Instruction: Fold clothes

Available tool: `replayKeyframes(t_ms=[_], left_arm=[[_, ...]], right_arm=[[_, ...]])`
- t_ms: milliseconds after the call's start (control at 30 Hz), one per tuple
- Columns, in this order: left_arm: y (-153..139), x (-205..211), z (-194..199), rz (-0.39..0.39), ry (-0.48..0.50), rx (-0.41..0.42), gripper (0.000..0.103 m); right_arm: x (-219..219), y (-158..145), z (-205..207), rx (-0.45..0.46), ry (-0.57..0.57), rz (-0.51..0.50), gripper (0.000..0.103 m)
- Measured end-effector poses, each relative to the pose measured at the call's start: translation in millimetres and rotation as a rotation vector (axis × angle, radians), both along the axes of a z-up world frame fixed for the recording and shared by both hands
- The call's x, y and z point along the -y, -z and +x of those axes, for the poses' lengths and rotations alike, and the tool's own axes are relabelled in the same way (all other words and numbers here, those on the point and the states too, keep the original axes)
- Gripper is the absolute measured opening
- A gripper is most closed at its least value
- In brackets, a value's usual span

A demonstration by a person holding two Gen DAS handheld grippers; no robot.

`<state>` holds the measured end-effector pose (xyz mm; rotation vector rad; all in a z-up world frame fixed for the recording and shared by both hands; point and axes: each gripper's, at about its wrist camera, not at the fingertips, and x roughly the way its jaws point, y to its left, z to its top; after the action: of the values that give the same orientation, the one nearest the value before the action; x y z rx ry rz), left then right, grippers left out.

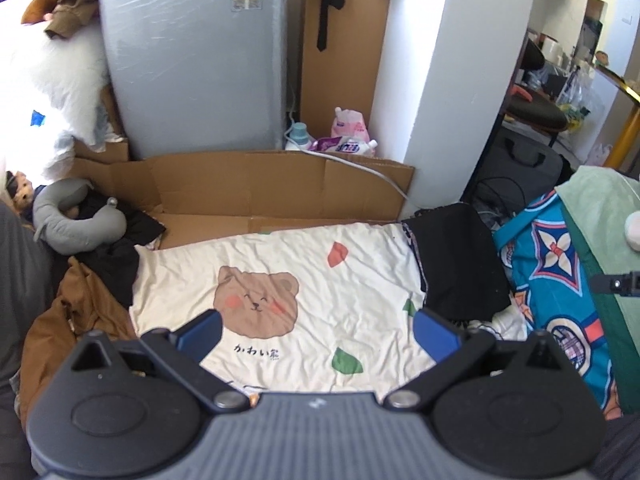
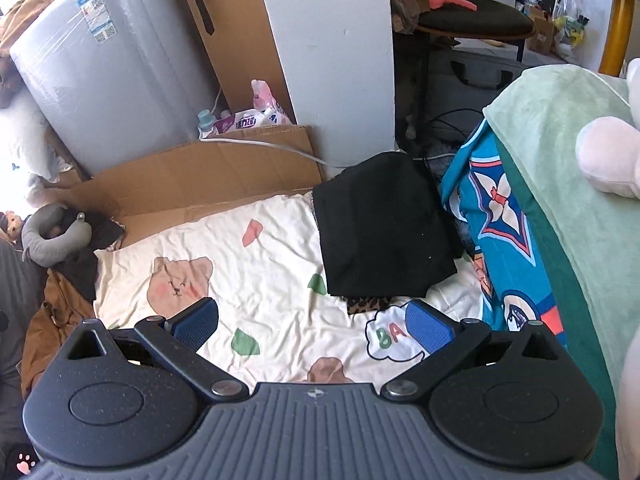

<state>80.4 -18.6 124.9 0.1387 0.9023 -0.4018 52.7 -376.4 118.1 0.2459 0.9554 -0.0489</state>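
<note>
Left wrist view: the left gripper (image 1: 318,330) is spread wide and holds nothing, up above a cream sheet with a brown bear picture (image 1: 280,264). The right gripper (image 2: 312,326) is spread wide and empty too. A folded black cloth (image 2: 380,224) lies on the sheet's right side, beside a blue patterned bag (image 2: 504,240). A brown jacket (image 1: 68,320) lies crumpled at the sheet's left edge.

Both wrist views low, facing forward, sharing bear-print sheet (image 1: 320,264), apparently close
</note>
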Motion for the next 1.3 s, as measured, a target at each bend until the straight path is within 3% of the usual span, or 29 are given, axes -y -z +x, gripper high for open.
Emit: replayKeyframes(t_ms=[167, 467, 800, 967, 1300], left_arm=[[-15.6, -20.4, -23.2, 0.023, -0.023, 0.034, 0.103], [-35.2, -52.5, -52.4, -0.024, -0.146, 0.039, 0.103], [-41.8, -45.5, -77.5, 0.023, -0.174, 0.071, 0.103], [-35.8, -37.5, -86.2, 0.042, -0.167, 0.067, 0.103], [0.8, -47.3, -99.2, 0.062, -0.279, 0.035, 0.103]], right_arm=[[-8.9, -15.0, -25.2, 0.028, -0.013, 0.011, 0.103], [-34.1, -43.5, -59.4, 0.091, -0.082, -0.002, 0.103], [-33.4, -29.0, -85.2, 0.093, -0.096, 0.041, 0.103], [-37.9, -22.8, -88.4, 0.085, -0.110, 0.045, 0.103], [-58.8, -4.0, -93.9, 0.067, -0.176, 0.041, 0.103]])
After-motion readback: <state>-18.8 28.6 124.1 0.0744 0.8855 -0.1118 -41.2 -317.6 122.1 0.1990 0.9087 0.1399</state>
